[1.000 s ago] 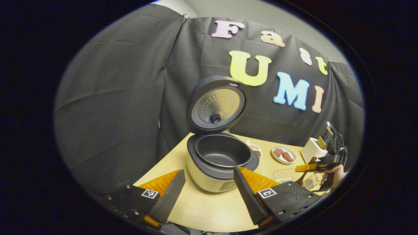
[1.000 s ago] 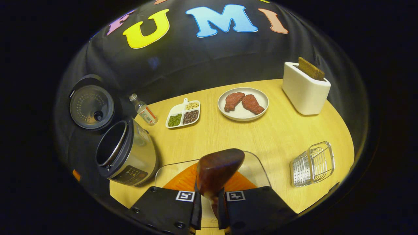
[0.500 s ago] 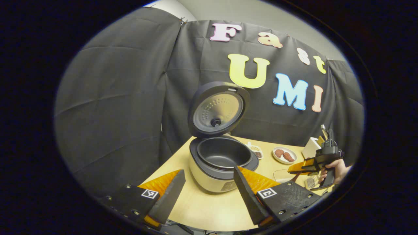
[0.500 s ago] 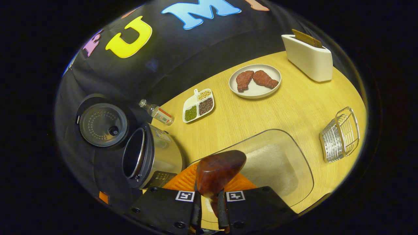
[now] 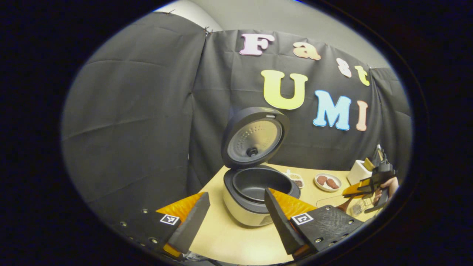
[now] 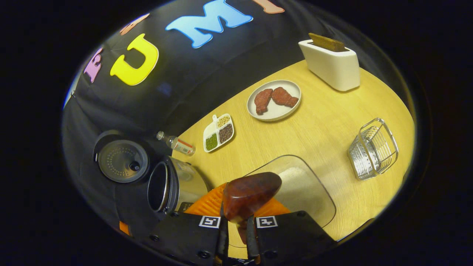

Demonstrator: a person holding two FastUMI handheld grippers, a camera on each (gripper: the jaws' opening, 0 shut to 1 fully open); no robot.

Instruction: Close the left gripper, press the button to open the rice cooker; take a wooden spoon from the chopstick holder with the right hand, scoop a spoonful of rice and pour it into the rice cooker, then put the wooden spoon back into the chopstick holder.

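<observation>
I am holding the dark red-brown wooden spoon (image 6: 248, 192) clenched in my right claw (image 6: 236, 231), both fingers pressing on its handle, its bowl jutting forward over the clear glass rice container (image 6: 295, 188) at the near edge of the light wooden worktop (image 6: 332, 122). Over the last second my right claw has been tilting and swinging: the container, earlier barely peeking behind the spoon, is now lying open ahead with its white rice (image 6: 295, 181) plainly exposed. The spoon bowl is looking empty, so I am judging the scoop as not yet done and this as the approach to it.

The silver rice cooker with the dark round lid (image 6: 173, 184) is standing at the left edge of the worktop, lid already up and the dark inner pot (image 5: 260, 180) empty, so the button step is finished. My left claw (image 5: 234, 218) is hanging released, fingers wide apart, near the cooker's front, and it has been backing away, since the cooker is sitting lower and smaller in the left gripper view than 1 second ago.

The wire-mesh chopstick holder (image 6: 373, 149) is standing at the right edge, well apart from the container, waiting for the spoon's return. In the left gripper view the right claw (image 5: 364, 186) is showing farther off, gripped by a hand (image 5: 386, 186).
</observation>
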